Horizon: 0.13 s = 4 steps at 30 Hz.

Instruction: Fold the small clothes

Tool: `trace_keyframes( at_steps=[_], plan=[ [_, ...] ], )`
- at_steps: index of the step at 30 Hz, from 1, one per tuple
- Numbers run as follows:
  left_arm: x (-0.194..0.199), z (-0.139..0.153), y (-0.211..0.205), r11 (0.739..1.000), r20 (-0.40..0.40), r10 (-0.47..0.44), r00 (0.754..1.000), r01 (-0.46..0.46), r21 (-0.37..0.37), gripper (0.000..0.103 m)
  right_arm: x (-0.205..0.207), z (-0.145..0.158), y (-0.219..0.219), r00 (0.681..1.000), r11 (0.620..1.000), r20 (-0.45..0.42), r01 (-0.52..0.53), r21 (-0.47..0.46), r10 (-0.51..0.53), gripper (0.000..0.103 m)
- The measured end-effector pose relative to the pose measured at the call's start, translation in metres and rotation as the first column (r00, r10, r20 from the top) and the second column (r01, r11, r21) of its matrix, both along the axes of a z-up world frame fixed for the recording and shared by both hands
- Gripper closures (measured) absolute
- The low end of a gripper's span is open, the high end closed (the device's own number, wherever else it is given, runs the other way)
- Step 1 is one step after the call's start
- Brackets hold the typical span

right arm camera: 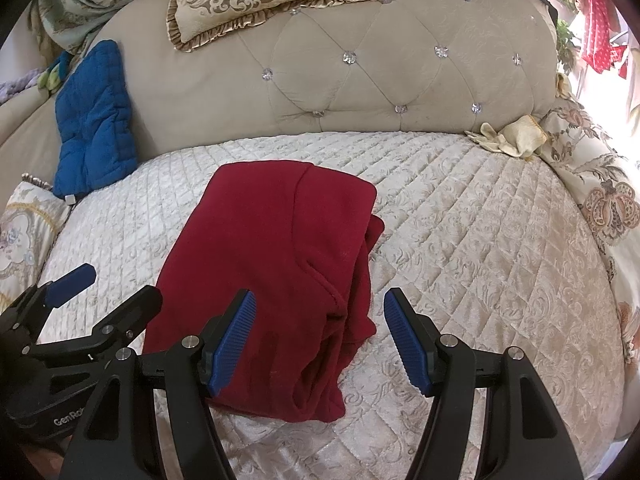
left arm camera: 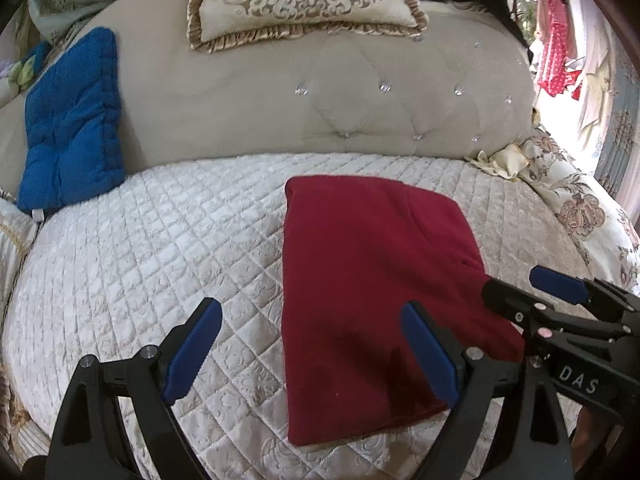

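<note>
A dark red garment (left arm camera: 368, 280) lies folded into a long rectangle on the quilted white bed cover (left arm camera: 160, 240). It also shows in the right wrist view (right arm camera: 280, 264), with bunched layers along its right edge. My left gripper (left arm camera: 312, 320) is open and empty, hovering over the garment's near left edge. My right gripper (right arm camera: 320, 312) is open and empty, above the garment's near right edge. The right gripper also shows at the right of the left wrist view (left arm camera: 520, 284), and the left gripper at the left of the right wrist view (right arm camera: 116, 284).
A blue quilted cushion (left arm camera: 72, 128) leans on the tufted beige headboard (left arm camera: 320, 92) at the back left. An ornate beige pillow (left arm camera: 304, 0) sits on top of the headboard. A floral quilt (right arm camera: 608, 200) and crumpled cream cloth (right arm camera: 508, 136) lie at the bed's right side.
</note>
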<state>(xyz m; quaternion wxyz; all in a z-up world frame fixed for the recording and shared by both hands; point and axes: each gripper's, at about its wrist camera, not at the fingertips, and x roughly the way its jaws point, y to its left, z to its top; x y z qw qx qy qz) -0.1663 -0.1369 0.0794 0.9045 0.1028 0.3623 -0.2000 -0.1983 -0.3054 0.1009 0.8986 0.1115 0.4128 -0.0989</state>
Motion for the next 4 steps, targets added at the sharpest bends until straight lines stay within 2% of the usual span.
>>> trace_keyframes(
  at_steps=[4],
  plan=[
    [-0.0007, 0.0010, -0.0008, 1.000, 0.008, 0.003, 1.000, -0.003, 0.004, 0.011, -0.0003, -0.0001, -0.0020, 1.000, 1.000, 0.000, 0.003, -0.001, -0.003, 0.057]
  ],
)
